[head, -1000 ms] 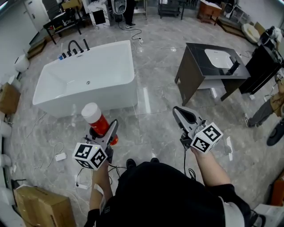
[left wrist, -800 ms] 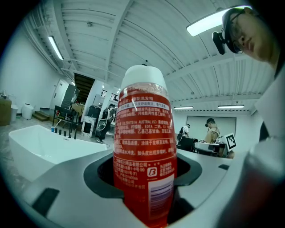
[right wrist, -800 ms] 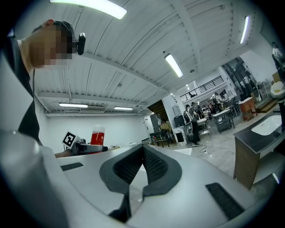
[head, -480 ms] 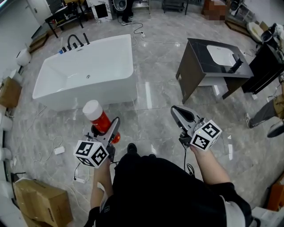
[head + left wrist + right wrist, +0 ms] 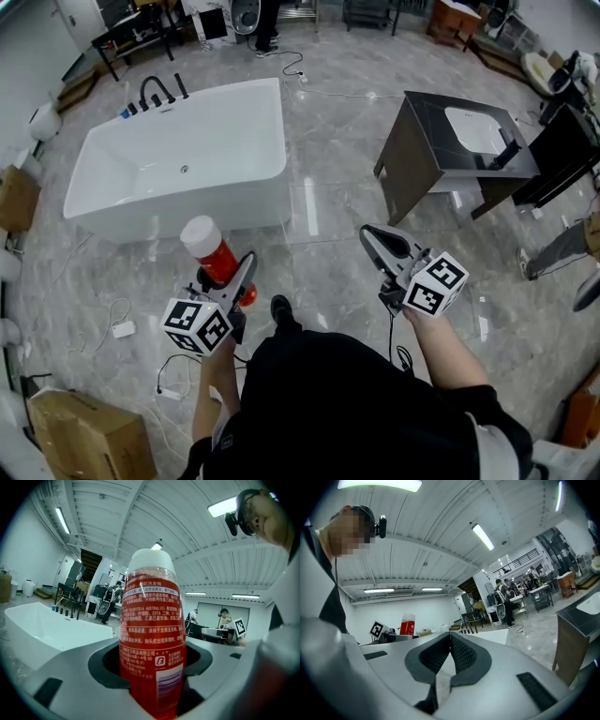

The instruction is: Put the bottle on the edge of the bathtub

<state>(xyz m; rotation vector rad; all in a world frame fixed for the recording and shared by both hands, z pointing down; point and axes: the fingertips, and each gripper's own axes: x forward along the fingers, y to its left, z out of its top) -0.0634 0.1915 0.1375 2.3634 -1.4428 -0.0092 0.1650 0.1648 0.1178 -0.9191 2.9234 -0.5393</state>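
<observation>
- The left tongs (image 5: 228, 274) were seen clamped on the lower body of a red bottle (image 5: 214, 255). Its white cap was uppermost, and it was held above the grey floor (image 5: 328, 225).
- The right tongs (image 5: 377, 240) were held level beside them, well apart, with the jaws pressed together and nothing between them.
- Beyond the bottle, and clear of it, the white bathtub (image 5: 187, 208) was seen, with black taps (image 5: 155, 92) at its far end.
- Farther to the right, a dark vanity (image 5: 412, 159) with a white basin (image 5: 473, 131) was seen.
</observation>
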